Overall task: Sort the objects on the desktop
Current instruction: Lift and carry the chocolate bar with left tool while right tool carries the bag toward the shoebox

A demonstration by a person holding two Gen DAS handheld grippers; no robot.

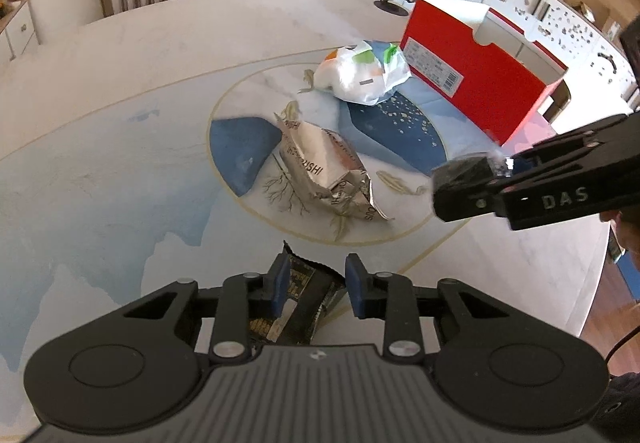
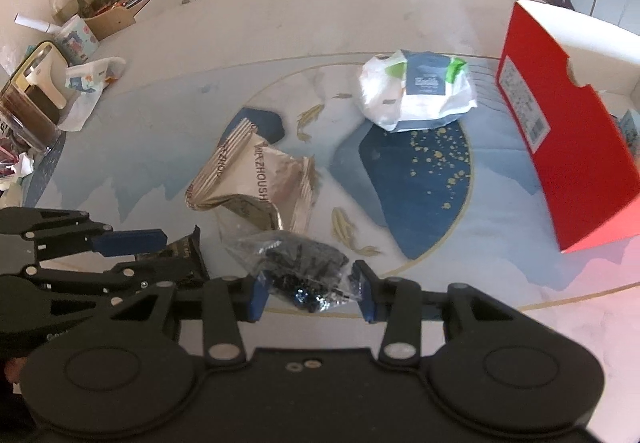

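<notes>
Red box [image 1: 476,91] with a white inside and a barcode label, ahead of the right hand-held gripper [image 2: 312,293], which is black with blue pads. Its clear bag [image 2: 304,267] glitters with dark bits. Silver-gold foil packet [image 2: 256,183] carries dark lettering. White pouch [image 2: 416,95] shows navy and green patches (orange too). Worktop [image 1: 120,163]: pale marble, blue shapes, gold flecks and rings.

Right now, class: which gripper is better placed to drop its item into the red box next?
Right. The red box stands on its side of the table, and the right gripper already holds the clear packet. The left gripper, gripping the black wrapper, is farther off.
</notes>
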